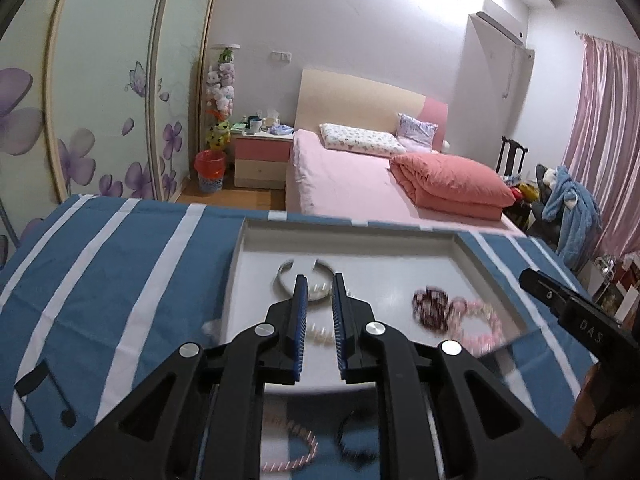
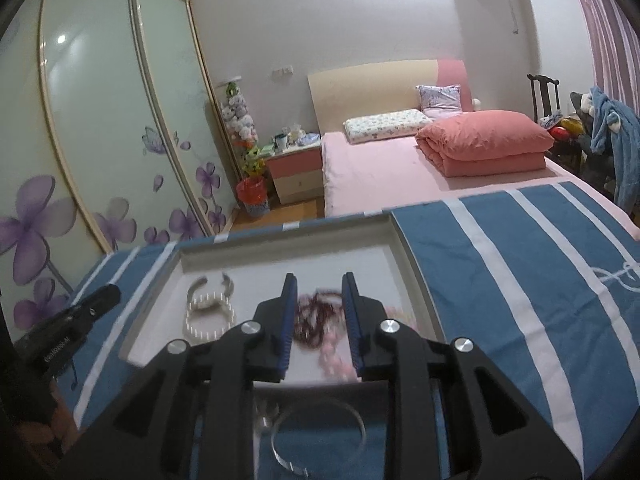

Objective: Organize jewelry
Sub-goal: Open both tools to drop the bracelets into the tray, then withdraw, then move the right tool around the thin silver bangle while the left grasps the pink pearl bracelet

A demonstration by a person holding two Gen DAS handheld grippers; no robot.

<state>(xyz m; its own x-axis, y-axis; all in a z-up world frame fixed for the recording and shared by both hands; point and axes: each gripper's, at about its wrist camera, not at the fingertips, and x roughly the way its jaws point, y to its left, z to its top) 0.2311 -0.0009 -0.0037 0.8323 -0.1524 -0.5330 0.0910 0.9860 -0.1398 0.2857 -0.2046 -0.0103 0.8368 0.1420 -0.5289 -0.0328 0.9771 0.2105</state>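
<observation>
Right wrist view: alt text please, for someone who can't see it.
The right gripper hangs open over a white tray on a blue striped cloth, with dark red beads and pink beads seen between its fingers. A white bead bracelet lies further left in the tray, and a silver bangle lies on the cloth near the camera.

The left gripper (image 1: 320, 280) points forward and a little downward, with its two black fingers parted and nothing between the blue ribbed pads (image 1: 301, 300). The right gripper (image 2: 319, 280) has the same pose, level and straight ahead, and its jaws also stand apart with an empty gap. In each wrist view the tip of the other gripper enters from the side, so the two are near each other, side by side.
</observation>
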